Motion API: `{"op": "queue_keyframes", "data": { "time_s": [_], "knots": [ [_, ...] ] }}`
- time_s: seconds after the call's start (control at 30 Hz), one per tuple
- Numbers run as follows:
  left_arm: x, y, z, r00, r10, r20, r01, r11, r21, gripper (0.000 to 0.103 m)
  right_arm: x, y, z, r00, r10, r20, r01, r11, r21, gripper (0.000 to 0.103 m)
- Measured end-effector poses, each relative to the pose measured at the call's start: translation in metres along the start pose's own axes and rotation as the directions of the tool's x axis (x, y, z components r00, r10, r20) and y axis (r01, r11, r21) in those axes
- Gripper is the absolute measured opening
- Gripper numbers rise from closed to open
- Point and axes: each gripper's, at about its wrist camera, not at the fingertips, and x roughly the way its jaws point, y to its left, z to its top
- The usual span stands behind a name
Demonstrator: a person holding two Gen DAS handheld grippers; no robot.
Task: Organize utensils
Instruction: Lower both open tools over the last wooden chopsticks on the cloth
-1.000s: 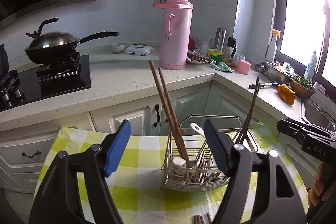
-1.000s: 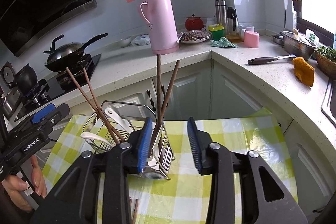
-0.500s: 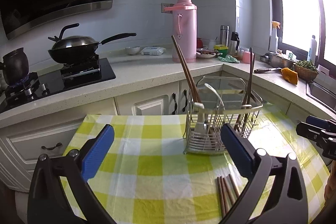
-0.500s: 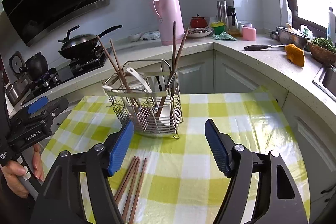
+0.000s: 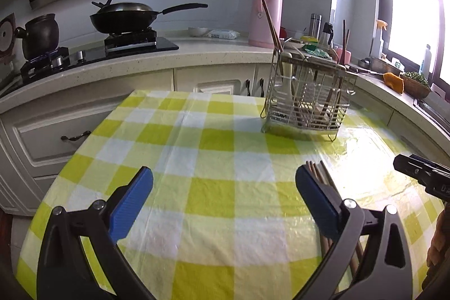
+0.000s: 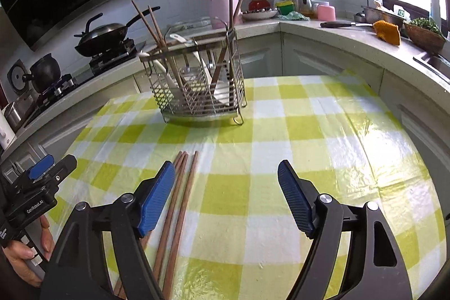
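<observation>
Both tools empty. Left tool [image 5: 223,194] is wide open over bare cloth, and the right tool [image 6: 226,194] has just been opening, nothing between its pads. Loose chopsticks [image 6: 180,204] lie flat on the tabletop [image 6: 323,131], running under the right tool's left pad [image 6: 156,198]; in the left view they sit by that tool's right pad [image 5: 315,198]. The rack [image 6: 197,86] stands beyond them, upright, already holding chopsticks and spoons. Risks, as I read it: sticks lie side by side and flat, so a pinch likely grabs several or skids off; the glossy cloth may bunch under a pad; tall sticks in the rack could catch an incoming load and tip it.
</observation>
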Motion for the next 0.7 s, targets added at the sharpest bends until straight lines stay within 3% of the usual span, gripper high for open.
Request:
{"op": "queue_keyframes", "data": {
  "time_s": [0.27,0.7],
  "knots": [
    [0.005,0.002,-0.012,0.999,0.010,-0.032,-0.009,1.000,0.016,0.098,0.018,-0.001,-0.023,0.998,-0.037,-0.045,0.037,0.999,-0.007,0.072],
    [0.012,-0.001,-0.008,0.999,0.027,-0.027,-0.025,0.999,0.042,0.098,0.034,0.011,-0.022,0.995,-0.066,-0.073,0.061,0.996,-0.066,0.072]
  ]
}}
